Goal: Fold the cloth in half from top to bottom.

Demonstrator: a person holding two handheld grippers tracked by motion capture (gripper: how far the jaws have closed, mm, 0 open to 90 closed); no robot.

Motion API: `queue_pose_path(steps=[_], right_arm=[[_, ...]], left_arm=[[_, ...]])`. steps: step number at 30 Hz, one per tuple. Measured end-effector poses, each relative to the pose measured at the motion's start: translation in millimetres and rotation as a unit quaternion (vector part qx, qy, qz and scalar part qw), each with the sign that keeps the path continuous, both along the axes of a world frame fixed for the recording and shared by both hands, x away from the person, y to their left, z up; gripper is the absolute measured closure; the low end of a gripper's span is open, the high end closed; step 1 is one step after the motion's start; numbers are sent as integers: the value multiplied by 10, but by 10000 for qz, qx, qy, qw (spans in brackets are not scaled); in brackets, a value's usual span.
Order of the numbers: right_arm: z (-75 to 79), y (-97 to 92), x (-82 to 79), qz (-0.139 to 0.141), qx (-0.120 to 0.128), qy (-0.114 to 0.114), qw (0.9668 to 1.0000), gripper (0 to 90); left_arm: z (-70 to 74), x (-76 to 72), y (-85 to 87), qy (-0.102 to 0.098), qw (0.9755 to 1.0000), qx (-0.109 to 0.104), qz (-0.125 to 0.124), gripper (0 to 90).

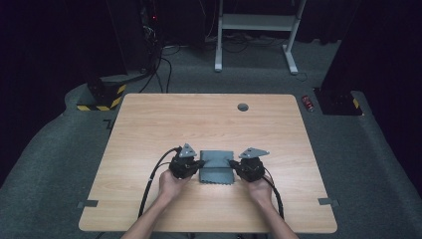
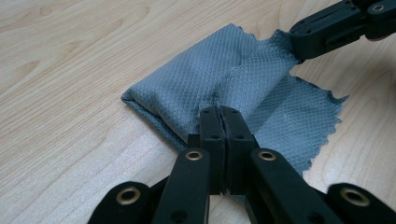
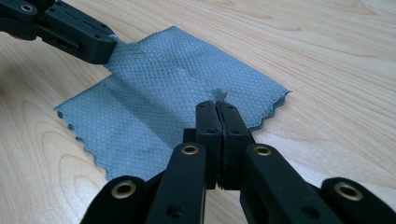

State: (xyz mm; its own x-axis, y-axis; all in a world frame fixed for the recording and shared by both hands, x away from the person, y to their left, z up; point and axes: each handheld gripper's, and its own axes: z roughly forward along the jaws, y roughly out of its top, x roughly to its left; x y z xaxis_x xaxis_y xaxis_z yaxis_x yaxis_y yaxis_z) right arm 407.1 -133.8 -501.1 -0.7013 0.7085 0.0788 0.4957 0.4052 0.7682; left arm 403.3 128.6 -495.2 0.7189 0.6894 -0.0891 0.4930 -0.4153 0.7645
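My left gripper (image 1: 198, 163) pinches the left edge of the grey waffle-weave cloth (image 1: 217, 167), and my right gripper (image 1: 234, 163) pinches its right edge. The cloth lies folded between them on the light wooden table (image 1: 209, 119), its zigzag-cut edge nearest me, so both hands sit equally near.

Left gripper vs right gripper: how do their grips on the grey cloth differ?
1. The left gripper pinches the grey cloth at its left edge; the right gripper pinches its right edge.
2. In the high view the left gripper points right and the right gripper points left, facing each other.

Shared: both grippers are shut on the cloth, pinching its upper layer, with the rest lying on the wooden table.
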Motion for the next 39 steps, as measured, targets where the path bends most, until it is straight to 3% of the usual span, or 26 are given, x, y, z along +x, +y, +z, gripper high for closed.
queue_pose_path(steps=[17, 30, 34, 39], right_arm=[[-53, -12, -212, 121, -38, -44, 9999, 886], [-148, 3, -288, 145, -107, 96, 9998, 881], [-143, -15, -301, 144, -113, 81, 9998, 829], [-20, -92, -340, 101, 181, -4, 9998, 799]], left_arm=[[-64, -222, 5, -87, 9998, 64, -158, 889], [-188, -307, 4, 42, 9997, 131, -186, 884], [-183, -339, 18, 64, 9998, 42, -204, 851], [-45, -344, 65, -29, 9996, -234, -144, 758]])
